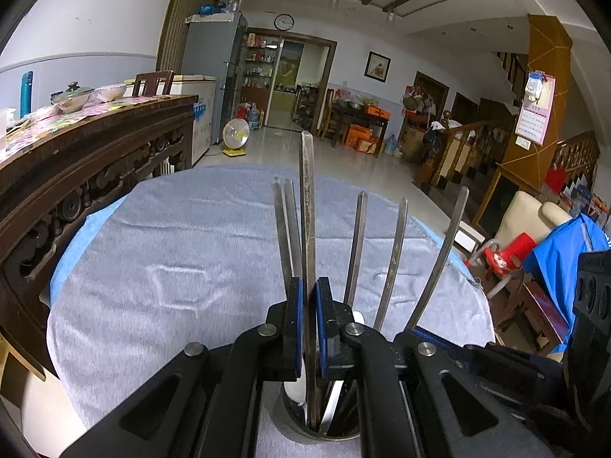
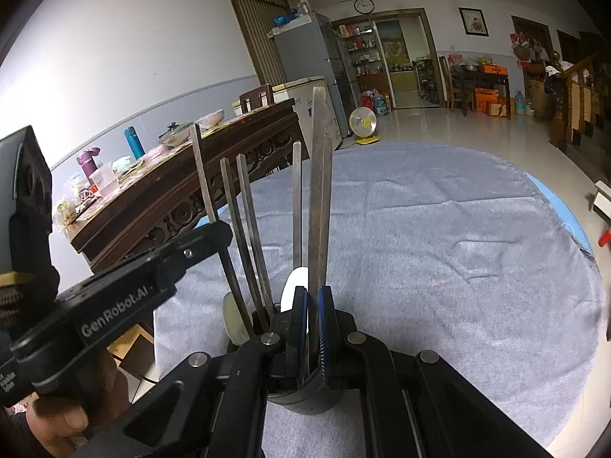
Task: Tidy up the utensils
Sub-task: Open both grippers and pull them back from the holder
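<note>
A: Your left gripper (image 1: 308, 286) has its jaws pinched nearly together on one long, flat, dark handle (image 1: 307, 206) that stands upright in the holder (image 1: 294, 425). Your right gripper (image 2: 312, 294) is pinched the same way on a broad flat handle (image 2: 317, 191) in that same holder (image 2: 305, 400).

B: Where does the holder sit?

A: On the grey cloth (image 1: 172, 267) at the near edge of the table, just under both grippers. More thin metal handles (image 1: 393, 263) fan out of it, and a white spoon (image 2: 294, 290) leans inside.

B: Any writing?

A: In the right view, your left gripper (image 2: 219, 234) shows "GenRobot.AI" in white along its side. One handle bears small gold marks I cannot read. The wall calendar (image 1: 532, 118) is too small to read as well.

B: What can't you make out?

A: The working ends of every utensil are down inside the holder, hidden. The gripper arms cover most of its rim. Your hand (image 2: 57, 412) is cut off at the frame's corner.
</note>
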